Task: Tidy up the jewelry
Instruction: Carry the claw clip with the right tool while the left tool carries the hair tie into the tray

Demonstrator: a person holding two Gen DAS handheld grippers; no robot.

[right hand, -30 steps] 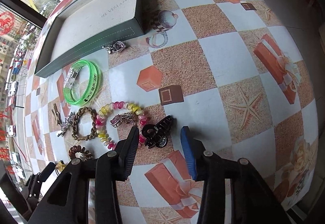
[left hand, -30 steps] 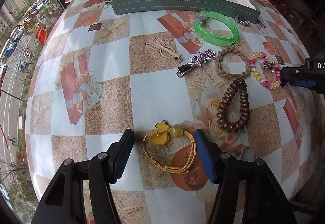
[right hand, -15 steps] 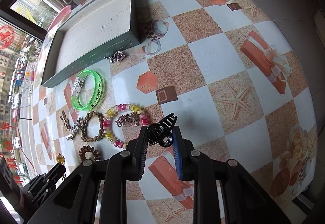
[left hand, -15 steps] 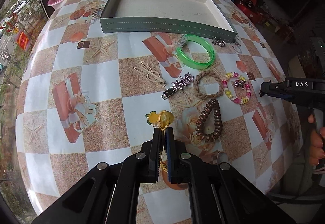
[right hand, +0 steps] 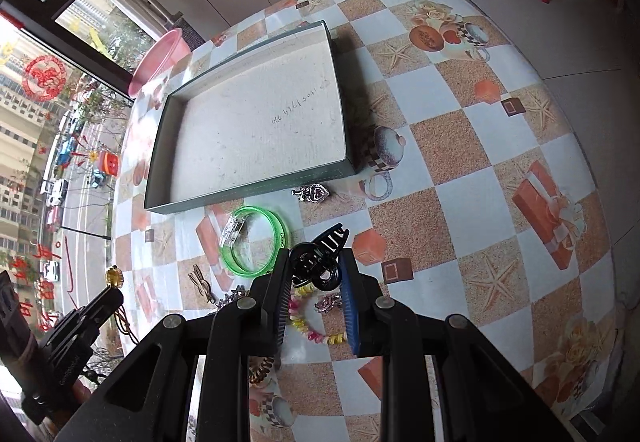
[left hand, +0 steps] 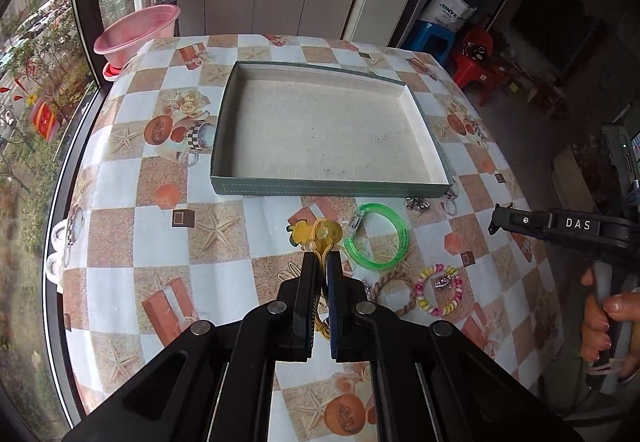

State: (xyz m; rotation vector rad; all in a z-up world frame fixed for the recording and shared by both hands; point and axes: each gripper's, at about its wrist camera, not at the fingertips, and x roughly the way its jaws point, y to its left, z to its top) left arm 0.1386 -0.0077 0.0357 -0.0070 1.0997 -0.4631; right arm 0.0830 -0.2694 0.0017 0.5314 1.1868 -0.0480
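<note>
Left gripper (left hand: 321, 262): jaws pinched nearly together on the yellow hair tie (left hand: 318, 236); its bead and small yellow charm stick out past the fingertips, cord trailing back between the fingers.
Right gripper (right hand: 314, 268): clamped on the black claw clip (right hand: 318, 262), clip teeth pointing up and away; clip is lifted clear of the table.
Right hand (left hand: 604, 326): seen from the left wrist view at the right edge, wrapped around the gripper handle.
Green bangle (left hand: 376, 236): flat on the table, just right of the left fingertips, near the tray's front wall.
Beaded bracelet (left hand: 438, 290): pink and yellow beads, on the table below the bangle, a silver charm inside its loop.
Braided bracelet (left hand: 390, 288): brown, lying just left of the beaded one, touching or nearly so.
Heart pendant (right hand: 316, 193): silver, close to the tray's front right corner.
Tray (left hand: 332, 187): shallow green-walled box with pale lining, nothing in it, mid-table beyond all the jewelry.
Table (left hand: 132, 226): checked cloth with starfish and gift-box prints.
Pink basin (left hand: 136, 31): at the far left corner, by the window.
</note>
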